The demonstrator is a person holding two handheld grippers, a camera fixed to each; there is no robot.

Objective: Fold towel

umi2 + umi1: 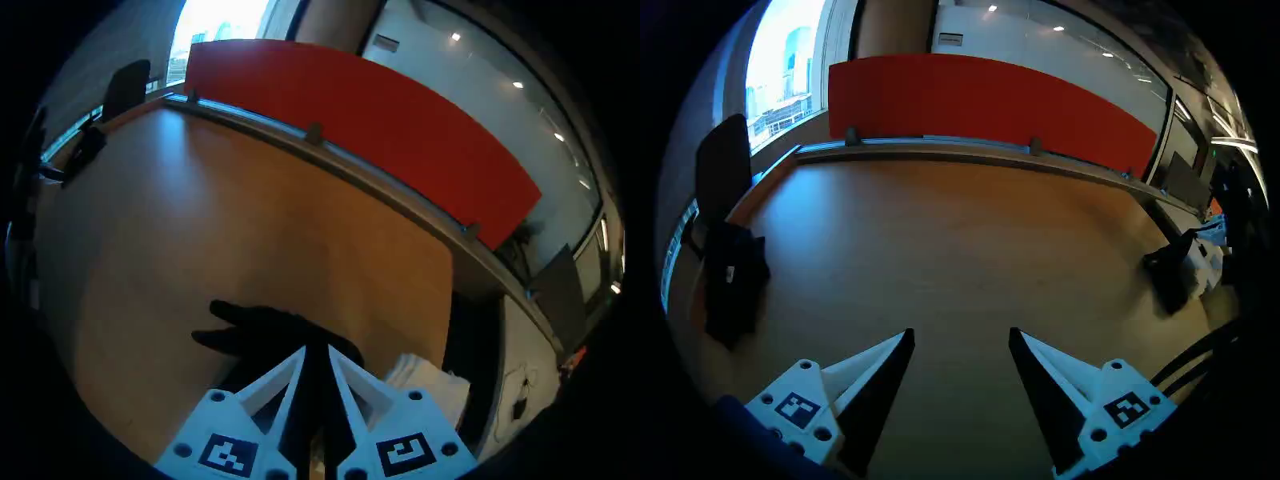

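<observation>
A dark crumpled towel lies on the wooden table near its right edge, right at my right gripper's tips. My right gripper is closed to a narrow slit, and the dark cloth fills the gap between its fingers. The left gripper view shows the same dark towel as a small heap far off to the right. My left gripper hovers open over bare table, with nothing between its fingers.
A stack of white folded cloth sits just right of the dark towel, at the table's corner. A red partition runs along the far edge. A black chair and a black bag stand at the left edge.
</observation>
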